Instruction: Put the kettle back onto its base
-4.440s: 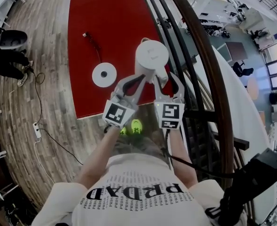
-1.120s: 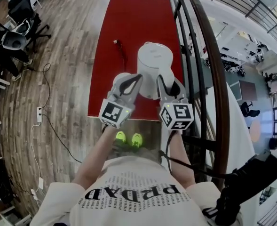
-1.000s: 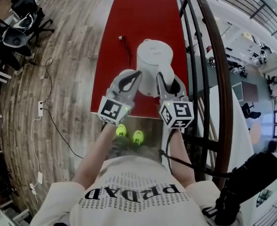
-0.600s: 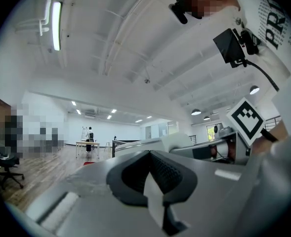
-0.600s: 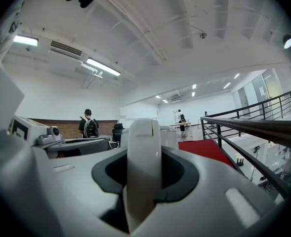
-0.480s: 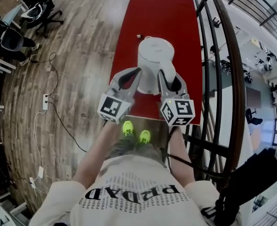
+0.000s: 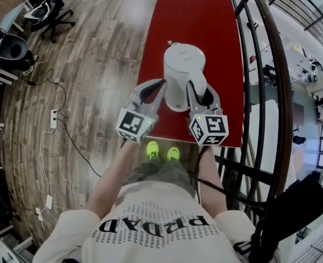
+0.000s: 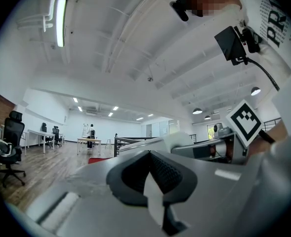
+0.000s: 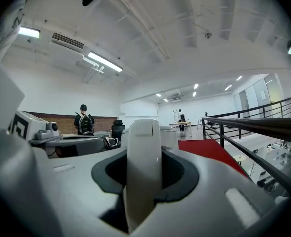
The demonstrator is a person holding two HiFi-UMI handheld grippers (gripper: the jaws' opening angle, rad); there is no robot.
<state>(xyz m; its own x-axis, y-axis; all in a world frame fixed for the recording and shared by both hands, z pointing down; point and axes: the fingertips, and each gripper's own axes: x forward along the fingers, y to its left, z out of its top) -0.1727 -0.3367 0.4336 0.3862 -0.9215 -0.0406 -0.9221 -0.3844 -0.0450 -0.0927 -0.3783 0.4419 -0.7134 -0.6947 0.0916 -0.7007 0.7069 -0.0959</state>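
Right gripper [image 7: 197, 90] clamps the kettle [image 7: 182, 64] by its handle; left gripper [image 7: 161, 83] sits closed and empty beside it. The kettle hangs mid-frame over the red mat [image 7: 205, 15]. I can't see the base, so I'd keep it level and lower gently.

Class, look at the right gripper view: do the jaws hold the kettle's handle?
Yes: the handle is clamped between the right gripper's jaws.

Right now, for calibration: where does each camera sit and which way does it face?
Head view: head-mounted, facing steeply down at kettle and red table; shows shirt, shoes, left gripper, right gripper.
Left gripper view: on left gripper, level toward desks; shows its jaws, right gripper's cube.
Right gripper view: on right gripper, level beside the railing; jaws clamp the handle.
Shared: head and right gripper views show kettle, table.
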